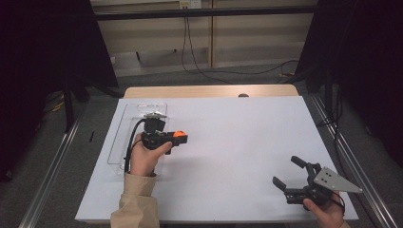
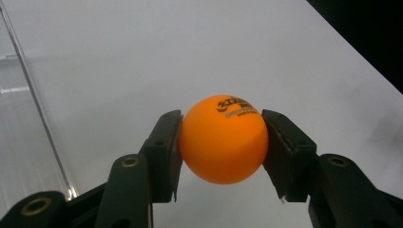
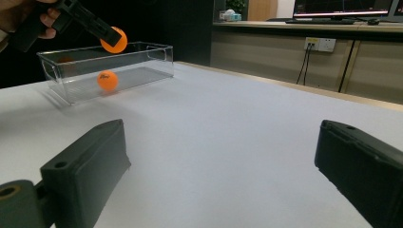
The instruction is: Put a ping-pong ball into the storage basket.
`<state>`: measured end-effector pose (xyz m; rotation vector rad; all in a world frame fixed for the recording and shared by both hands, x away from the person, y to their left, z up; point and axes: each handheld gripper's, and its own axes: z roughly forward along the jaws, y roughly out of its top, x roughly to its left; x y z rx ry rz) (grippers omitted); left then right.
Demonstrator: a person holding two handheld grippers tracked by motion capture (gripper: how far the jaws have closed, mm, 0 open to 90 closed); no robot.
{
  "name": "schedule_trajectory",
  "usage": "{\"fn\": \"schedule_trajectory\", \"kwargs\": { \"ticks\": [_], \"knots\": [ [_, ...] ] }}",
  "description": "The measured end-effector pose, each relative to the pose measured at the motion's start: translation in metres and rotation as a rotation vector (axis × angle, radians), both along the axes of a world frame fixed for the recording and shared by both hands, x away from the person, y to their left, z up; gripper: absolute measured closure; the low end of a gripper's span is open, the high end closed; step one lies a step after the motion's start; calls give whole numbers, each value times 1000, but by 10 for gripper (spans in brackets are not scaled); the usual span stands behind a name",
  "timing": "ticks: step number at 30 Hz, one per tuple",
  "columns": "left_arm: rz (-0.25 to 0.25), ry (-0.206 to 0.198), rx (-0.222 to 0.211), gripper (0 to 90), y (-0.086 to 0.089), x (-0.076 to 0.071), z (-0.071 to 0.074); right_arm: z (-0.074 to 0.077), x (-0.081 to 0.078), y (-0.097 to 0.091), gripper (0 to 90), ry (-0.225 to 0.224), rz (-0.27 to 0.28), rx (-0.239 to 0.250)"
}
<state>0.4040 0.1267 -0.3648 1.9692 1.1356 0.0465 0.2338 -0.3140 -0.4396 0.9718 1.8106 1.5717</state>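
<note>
One orange ball (image 2: pixel 223 140) is clamped between the pads of the left gripper (image 1: pixel 180 137), just beside the clear box (image 3: pixel 157 59); the right gripper (image 1: pixel 291 172) is held wide apart, nothing between.

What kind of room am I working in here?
Probably a lab or office test bench: a table covered in white paper, black curtains at both sides, a monitor on a back counter and a wall socket with cables running down.
</note>
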Motion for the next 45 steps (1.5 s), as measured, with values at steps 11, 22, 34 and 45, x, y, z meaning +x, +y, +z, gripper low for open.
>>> {"fn": "schedule_trajectory", "kwargs": {
  "ticks": [11,22,34,45],
  "knots": [
    [24,-9,-1,509,8,0,2,0,0,0,33,1,2,0],
    [39,-18,3,509,14,-1,4,0,0,0,33,1,0,0],
    [47,-26,15,509,20,-1,5,0,0,0,33,0,1,1],
    [65,-32,18,509,28,-1,6,0,0,0,33,0,1,1]
  ]
}}
